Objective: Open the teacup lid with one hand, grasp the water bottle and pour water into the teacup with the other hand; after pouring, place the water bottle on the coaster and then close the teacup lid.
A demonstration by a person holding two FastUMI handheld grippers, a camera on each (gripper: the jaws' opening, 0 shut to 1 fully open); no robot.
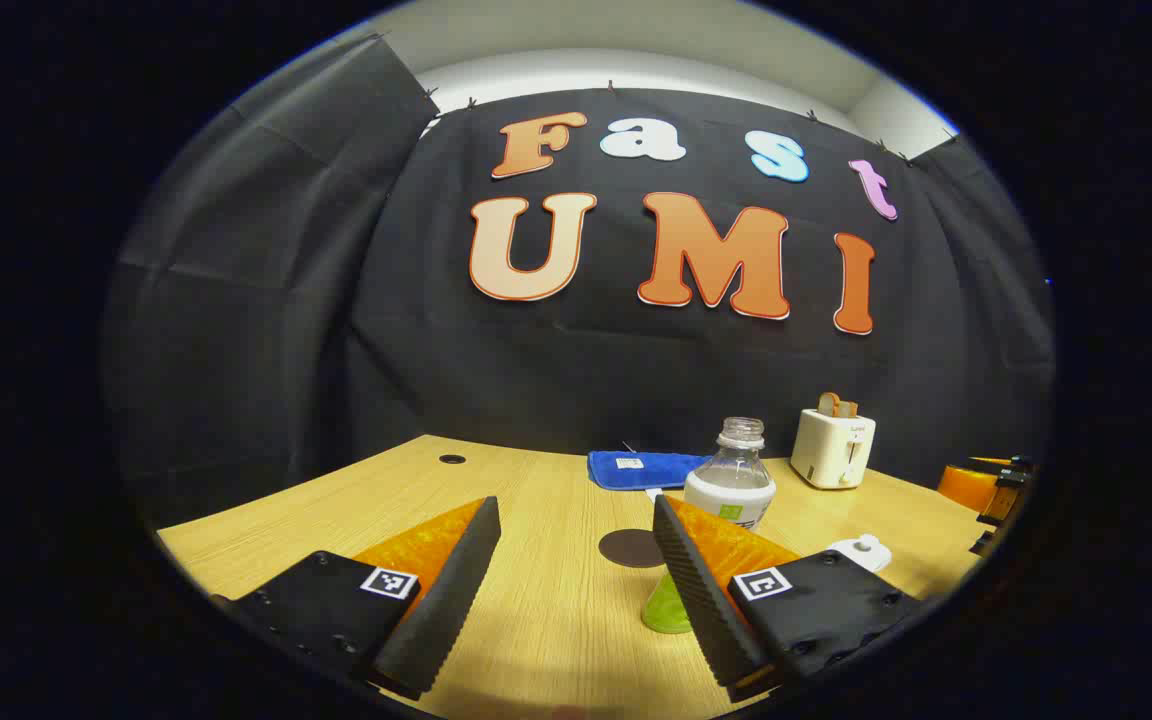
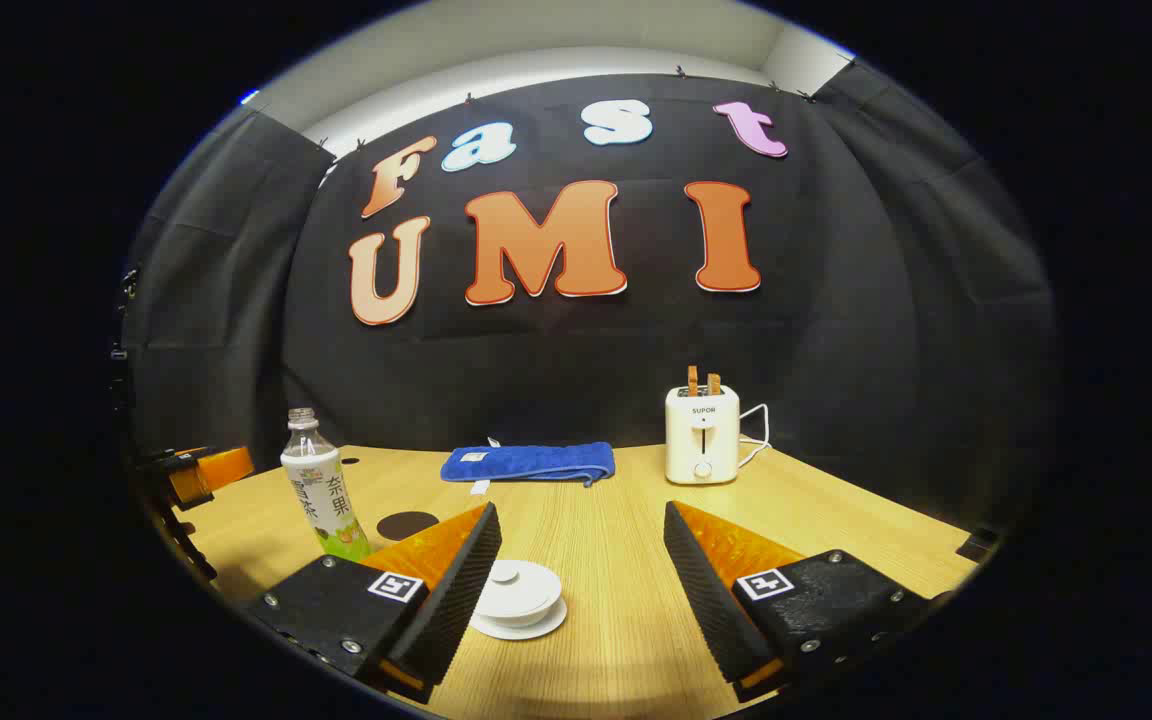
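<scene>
- Wood-grain table (image 2: 596,540) runs back to the black cloth wall of the booth.
- Left gripper (image 1: 576,570) hovers low over the table, jaws wide apart with nothing between them.
- Right gripper (image 2: 581,570) hovers likewise, jaws spread wide and empty.
- White teacup (image 2: 518,598) sits on its saucer with the lid on, just beside the right gripper's left finger; in the left gripper view it peeks out at the right of that gripper's right finger.
- Water bottle (image 1: 733,478) stands upright and uncapped, to the left of the teacup and a little farther back; its lower part is hidden behind the left gripper's right finger.
- Dark round coaster (image 1: 631,548) lies flat just left of the water bottle, apart from it.
- Folded blue cloth (image 2: 528,464) lies behind the teacup, near the wall.
- White toaster (image 2: 702,434) with two slices in it stands right of the blue cloth.
</scene>
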